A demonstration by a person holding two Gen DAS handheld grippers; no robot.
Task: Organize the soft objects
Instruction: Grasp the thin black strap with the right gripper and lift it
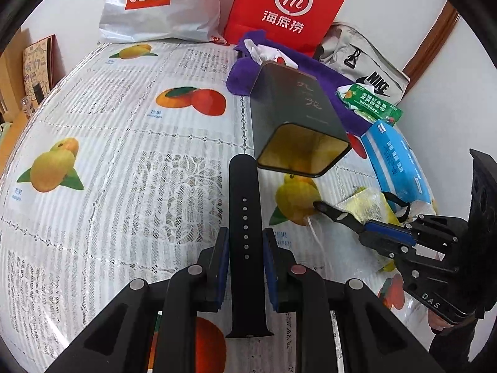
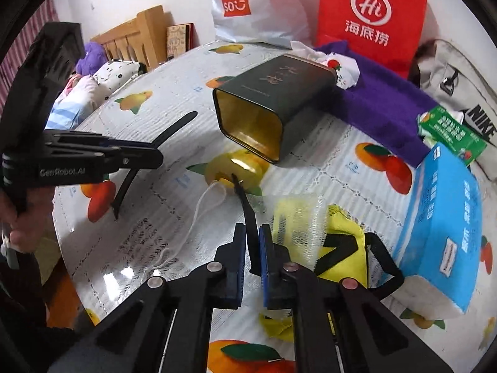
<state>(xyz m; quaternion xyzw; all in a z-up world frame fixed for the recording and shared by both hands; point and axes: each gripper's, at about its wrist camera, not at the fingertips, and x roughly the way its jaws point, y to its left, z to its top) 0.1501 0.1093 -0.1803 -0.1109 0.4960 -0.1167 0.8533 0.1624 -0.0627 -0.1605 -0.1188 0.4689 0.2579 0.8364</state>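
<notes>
My left gripper (image 1: 245, 236) is shut on a black watch strap with holes (image 1: 243, 180), which sticks out ahead between the blue pads. In the right wrist view the same gripper (image 2: 159, 156) is at the left with that strap (image 2: 177, 127). My right gripper (image 2: 251, 228) is shut on a second, thinner black strap piece (image 2: 245, 205) seen edge-on. It comes in from the right of the left wrist view (image 1: 362, 233), strap tip (image 1: 329, 211) just above the tablecloth. A dark green tin (image 1: 298, 118) (image 2: 270, 102) lies on its side just beyond both straps, its open gold mouth facing me.
On the fruit-print tablecloth (image 1: 124, 155) lie a yellow mesh bag (image 2: 338, 242) with a white cord (image 2: 202, 211), a blue tissue pack (image 2: 441, 223), a purple towel (image 2: 382, 105) and a green packet (image 2: 450, 130). Red (image 1: 285, 6), white (image 1: 155, 3) and grey (image 1: 366, 65) bags line the back wall.
</notes>
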